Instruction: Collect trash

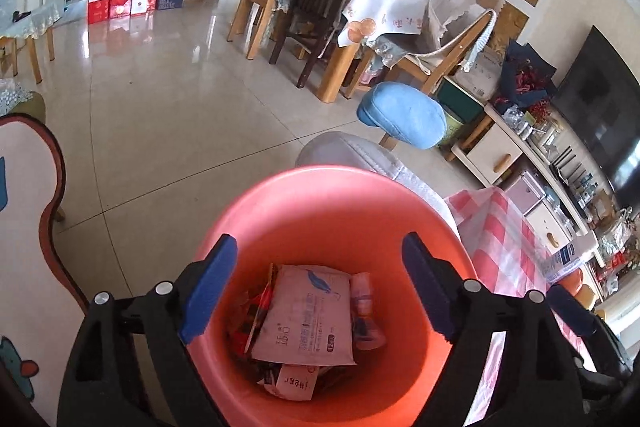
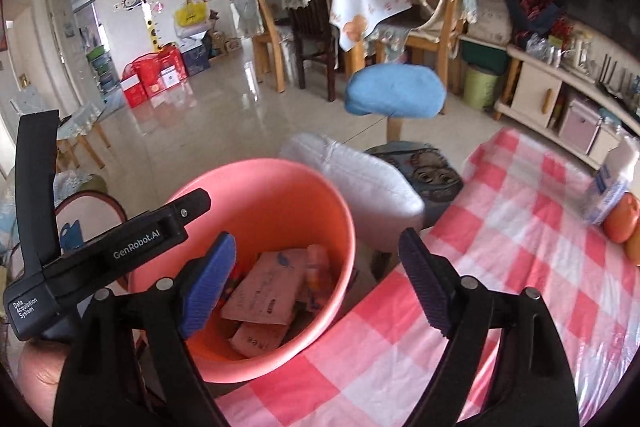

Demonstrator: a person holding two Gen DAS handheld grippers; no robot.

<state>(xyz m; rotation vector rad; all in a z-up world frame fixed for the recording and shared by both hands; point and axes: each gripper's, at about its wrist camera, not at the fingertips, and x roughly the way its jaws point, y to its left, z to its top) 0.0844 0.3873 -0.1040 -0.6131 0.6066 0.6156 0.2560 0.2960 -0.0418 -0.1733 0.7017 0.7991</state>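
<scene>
The pink bucket point(image 1: 332, 211) stands upright, mouth up, just beside the edge of the worktop point(image 2: 520, 247) with its pink-and-white checked cloth. At the bucket's bottom lies the trash: a flat white packet point(image 1: 306, 319) on top, its long axis running from the bucket's near wall toward its far wall, a small pink bottle point(image 1: 366, 311) lying alongside it the same way, and a smaller white packet point(image 1: 294, 381) under its near end.

The left gripper point(image 1: 320, 283) hangs over the bucket's mouth, jaws wide with nothing between them. The right gripper point(image 2: 316, 279) hangs over the bucket's rim on the worktop side, jaws wide and empty too. A blue stool point(image 2: 396, 91) stands on the floor beyond the bucket.
</scene>
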